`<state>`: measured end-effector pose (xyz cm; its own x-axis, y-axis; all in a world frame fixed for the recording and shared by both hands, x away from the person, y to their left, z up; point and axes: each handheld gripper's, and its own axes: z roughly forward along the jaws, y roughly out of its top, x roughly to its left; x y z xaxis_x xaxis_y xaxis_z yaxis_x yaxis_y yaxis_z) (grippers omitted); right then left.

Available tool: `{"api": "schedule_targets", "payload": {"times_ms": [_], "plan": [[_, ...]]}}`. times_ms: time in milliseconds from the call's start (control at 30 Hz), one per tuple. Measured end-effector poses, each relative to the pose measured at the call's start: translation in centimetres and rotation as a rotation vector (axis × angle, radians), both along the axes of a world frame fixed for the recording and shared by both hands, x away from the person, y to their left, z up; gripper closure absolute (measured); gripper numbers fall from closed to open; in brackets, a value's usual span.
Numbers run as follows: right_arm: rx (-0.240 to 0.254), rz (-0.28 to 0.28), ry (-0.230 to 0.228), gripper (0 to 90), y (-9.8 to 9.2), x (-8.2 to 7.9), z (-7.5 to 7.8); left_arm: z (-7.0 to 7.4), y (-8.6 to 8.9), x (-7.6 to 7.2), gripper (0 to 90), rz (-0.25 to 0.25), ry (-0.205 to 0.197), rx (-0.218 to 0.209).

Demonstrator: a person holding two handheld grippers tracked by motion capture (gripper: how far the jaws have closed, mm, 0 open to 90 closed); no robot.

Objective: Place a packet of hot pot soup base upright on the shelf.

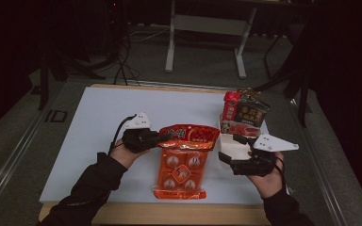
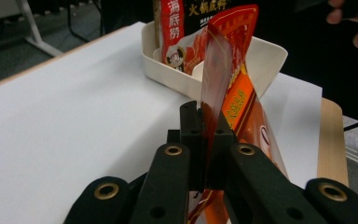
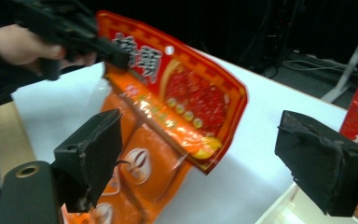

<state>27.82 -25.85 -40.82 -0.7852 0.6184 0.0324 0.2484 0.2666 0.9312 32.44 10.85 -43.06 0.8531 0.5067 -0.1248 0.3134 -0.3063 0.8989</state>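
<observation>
My left gripper (image 2: 204,135) is clamped on the top edge of the orange pouch (image 1: 183,162), its pads pinching the flat red header where the film is sealed. That end is lifted and folded up, while the lower part of the pouch lies on the white bench (image 1: 89,141), between my two hands. My right gripper (image 3: 214,163) stands wide open just beside the pouch, holding nothing.

I judge the pouch soft and floppy: the header bends over where I hold it, and the body sags below. The film looks glossy, so it may slip if I pinch lightly. The sealed header is the best place to take it, since it is flat and thin; a second grip on the far side of the header would stop it swinging. The round portions inside look fairly weighty for such thin film, so I would lift slowly.

Counted: one orange pouch, with four round portions showing through its window in the high view; one cream tray (image 1: 233,147) at the bench's right; about three packets (image 1: 245,110) standing in it, though they overlap and I cannot be sure.
</observation>
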Motion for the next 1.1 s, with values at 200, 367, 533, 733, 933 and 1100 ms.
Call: {"api": "schedule_targets", "payload": {"times_ms": [200,367,533,733,933,1100], "plan": [[0.015,0.001,0.053,14.7,0.4,1.9,-0.3,-0.1,0.2,-0.3,89.4,-0.021,-0.006,-0.028],[-0.005,0.01,0.084,15.4,1.0,3.1,-0.9,-0.2,0.5,-0.6,89.4,-0.045,-0.021,-0.062],[-0.008,0.059,0.128,24.4,2.1,4.2,-1.8,-0.1,0.5,-1.2,89.4,-0.074,-0.04,-0.084],[-0.026,0.102,0.153,44.2,2.9,4.6,-2.4,0.1,0.5,-1.5,89.4,-0.08,-0.052,-0.088],[-0.047,0.188,0.187,74.8,3.2,4.7,-2.9,-0.1,0.5,-1.6,89.3,-0.07,-0.047,-0.104],[-0.037,0.231,0.207,89.8,3.1,4.5,-2.7,-0.2,0.7,-1.6,89.0,-0.073,-0.05,-0.106]]}}
